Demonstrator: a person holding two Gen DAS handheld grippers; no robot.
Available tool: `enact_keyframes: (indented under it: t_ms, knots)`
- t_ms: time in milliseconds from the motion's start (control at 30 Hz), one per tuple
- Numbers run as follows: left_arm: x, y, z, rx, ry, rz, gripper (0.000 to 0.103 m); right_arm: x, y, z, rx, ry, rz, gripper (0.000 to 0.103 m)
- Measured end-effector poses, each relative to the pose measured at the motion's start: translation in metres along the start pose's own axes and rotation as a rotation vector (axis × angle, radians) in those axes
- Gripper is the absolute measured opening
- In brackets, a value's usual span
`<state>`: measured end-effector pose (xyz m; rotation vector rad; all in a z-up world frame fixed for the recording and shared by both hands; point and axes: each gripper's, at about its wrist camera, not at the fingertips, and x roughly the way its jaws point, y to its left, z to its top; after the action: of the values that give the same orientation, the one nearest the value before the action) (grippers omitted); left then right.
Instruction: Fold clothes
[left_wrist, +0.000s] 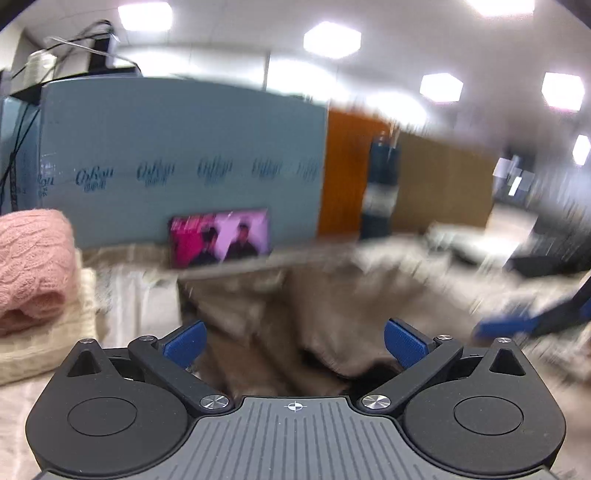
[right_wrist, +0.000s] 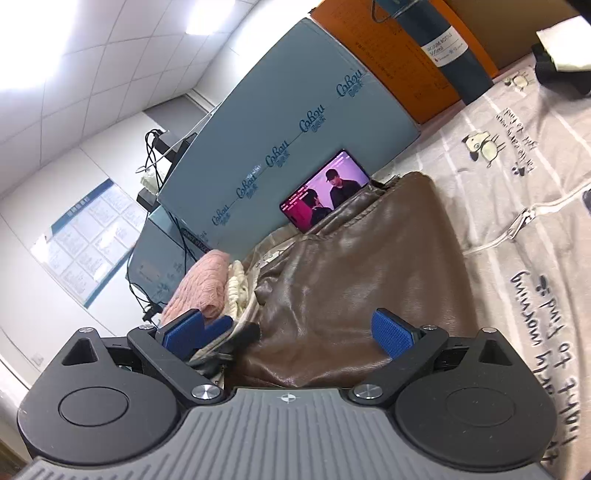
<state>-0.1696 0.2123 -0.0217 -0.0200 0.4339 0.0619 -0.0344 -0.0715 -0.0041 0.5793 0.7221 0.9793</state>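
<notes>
Both the left gripper (left_wrist: 293, 341) and right gripper (right_wrist: 286, 332) have their fingers spread wide, grasping nothing. The brown leather garment (right_wrist: 362, 266) lies crumpled on the cloth-covered surface (right_wrist: 517, 155), beside a folded pink sweater (right_wrist: 203, 284).

Readable print on the board, the bottle and the sheet

The blue-grey foam board (right_wrist: 295, 122) bears a repeated dark-blue script logo that reads roughly "CaBou", blurred in the left wrist view. The dark bottle (right_wrist: 454, 51) has a white label with "500ml" and smaller unreadable lines. The printed sheet (right_wrist: 517, 236) carries upside-down handwriting-style English, not clearly legible.
</notes>
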Motion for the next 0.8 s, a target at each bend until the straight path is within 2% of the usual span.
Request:
enact_keyframes:
  t_ms: [133, 200, 300, 433, 600, 667, 767, 800]
  knots:
    - [0.005, 0.037, -0.002, -0.242, 0.056, -0.035, 0.103, -0.012, 0.0, 0.008, -0.045, -0.071, -0.083, 0.101]
    - [0.007, 0.056, -0.003, -0.37, 0.081, -0.056, 0.103, -0.013, -0.003, 0.012, -0.06, -0.102, -0.153, 0.101]
    - [0.011, 0.087, -0.009, -0.599, 0.122, -0.145, 0.103, -0.009, -0.015, 0.02, -0.069, -0.09, -0.23, 0.101]
    - [0.011, 0.093, -0.013, -0.656, 0.143, -0.24, 0.103, 0.005, -0.034, 0.031, -0.034, -0.034, -0.256, 0.101]
    - [0.017, 0.082, -0.012, -0.608, 0.199, -0.332, 0.103, 0.032, -0.052, 0.043, 0.004, 0.077, -0.222, 0.101]
    - [0.023, 0.083, -0.014, -0.702, 0.211, -0.398, 0.103, 0.04, -0.053, 0.046, -0.002, 0.084, -0.209, 0.1]
    - [0.037, 0.084, -0.009, -0.839, 0.24, -0.442, 0.103, 0.047, -0.052, 0.045, -0.01, 0.091, -0.179, 0.1]
    - [0.042, 0.082, -0.008, -0.855, 0.243, -0.477, 0.103, 0.049, -0.051, 0.045, -0.013, 0.093, -0.169, 0.1]
